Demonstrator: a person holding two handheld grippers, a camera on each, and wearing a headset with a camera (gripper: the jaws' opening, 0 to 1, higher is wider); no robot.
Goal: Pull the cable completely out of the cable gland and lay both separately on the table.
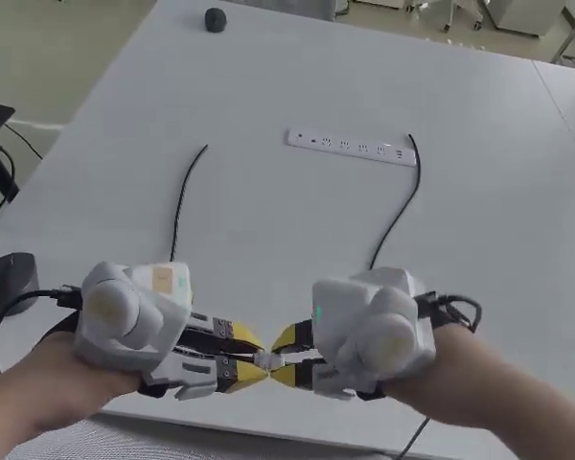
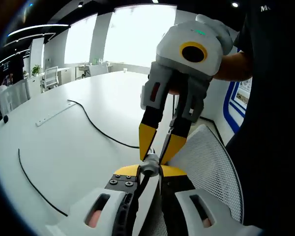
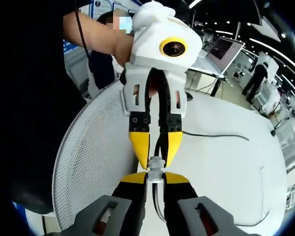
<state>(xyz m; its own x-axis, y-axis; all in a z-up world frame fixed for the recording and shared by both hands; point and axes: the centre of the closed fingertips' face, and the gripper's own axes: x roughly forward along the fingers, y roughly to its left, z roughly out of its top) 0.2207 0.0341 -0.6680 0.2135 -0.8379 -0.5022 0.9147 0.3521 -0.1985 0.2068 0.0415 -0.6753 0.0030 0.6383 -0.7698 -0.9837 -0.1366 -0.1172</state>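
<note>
1. Left gripper: I see it at the near edge of the table, held in the person's left hand. Its yellow tips are closed on the cable gland.
2. Right gripper: it faces the left one tip to tip, and its yellow tips are pinched on the same gland from the opposite side.
3. Cable gland: a small pale ribbed piece, held off the tabletop between the two pairs of tips. In the right gripper view I see the left tips on its far end and the right tips on its near end.
4. Dark strand: a thin black line runs back from the gland between the left gripper's jaws. I cannot tell whether this is the cable.
5. Loose black cable: it lies nearly straight on the table, left of centre, well apart from both grippers, with both ends free.
6. Power strip: white, lying flat beyond the grippers. Its black cord curves from its right end towards the near edge.
7. Mouse: dark, at the table's left edge.
8. Small dark round object: at the far side of the table. I cannot identify it.
9. Mesh chair: its white back is just behind the grippers.
</note>
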